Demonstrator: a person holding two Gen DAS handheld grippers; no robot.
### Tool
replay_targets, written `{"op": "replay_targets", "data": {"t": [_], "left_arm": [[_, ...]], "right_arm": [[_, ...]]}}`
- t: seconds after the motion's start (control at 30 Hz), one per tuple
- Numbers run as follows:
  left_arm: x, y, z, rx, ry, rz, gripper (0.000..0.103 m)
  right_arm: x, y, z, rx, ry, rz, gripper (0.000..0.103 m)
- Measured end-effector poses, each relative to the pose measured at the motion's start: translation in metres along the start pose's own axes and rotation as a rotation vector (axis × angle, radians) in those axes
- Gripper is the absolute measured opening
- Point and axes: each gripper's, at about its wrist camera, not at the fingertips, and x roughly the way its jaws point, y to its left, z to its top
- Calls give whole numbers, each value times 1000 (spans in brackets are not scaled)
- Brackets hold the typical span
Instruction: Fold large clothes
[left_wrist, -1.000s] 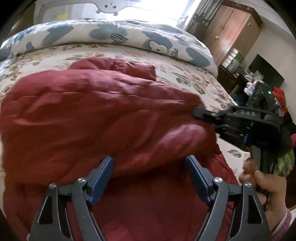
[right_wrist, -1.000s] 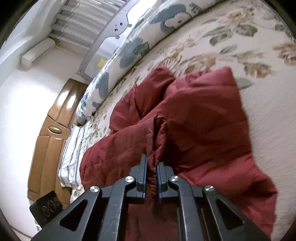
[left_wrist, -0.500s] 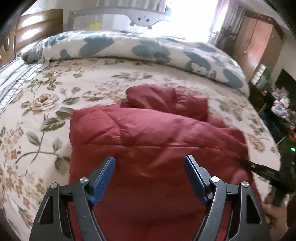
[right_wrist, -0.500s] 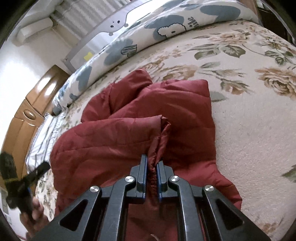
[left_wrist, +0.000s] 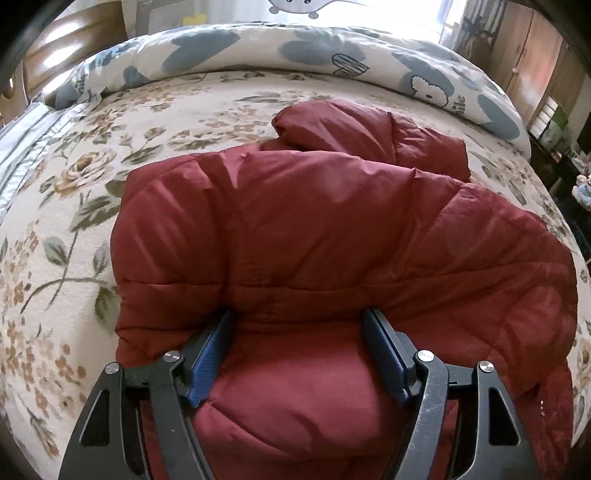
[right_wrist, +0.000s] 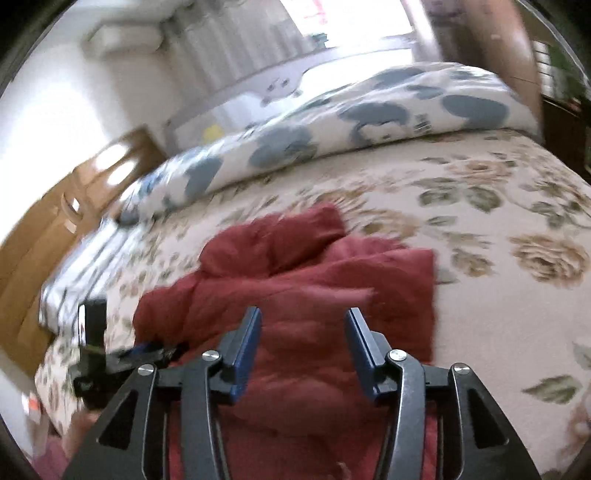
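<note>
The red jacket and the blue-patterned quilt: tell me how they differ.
The red jacket is plain dark red; the blue-patterned quilt is white with blue shapes. The jacket lies folded in a puffy heap in the middle of the floral bedspread; the quilt is rolled in a long ridge along the far edge. The jacket sits between the left gripper's jaws; the quilt lies beyond them. Both are padded and rest on the bedspread.

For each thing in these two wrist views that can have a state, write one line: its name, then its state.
Red padded jacket: partly folded, lying on the bed, one end bulging between the left fingers.
Left gripper: fingers apart, either side of a jacket fold.
Right gripper: opening, nothing between its fingers.
Floral bedspread: spread flat under the jacket.
Blue-patterned quilt: rolled along the far edge of the bed.
</note>
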Motion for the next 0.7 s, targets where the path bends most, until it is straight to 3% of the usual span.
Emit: {"op": "replay_targets", "data": {"t": [0.1, 0.27, 0.5, 0.7], "left_arm": [[5, 8, -2, 7, -8, 4, 72], [3, 9, -4, 26, -5, 16, 72], [-27, 11, -10, 40, -43, 21, 70], [-10, 24, -14, 14, 20, 17, 71]], "right_arm": [[31, 10, -10, -47, 72, -35, 49], [75, -15, -33, -50, 196, -155, 46], [81, -19, -42, -64, 193, -177, 46], [74, -21, -38, -16, 180, -155, 46]]}}
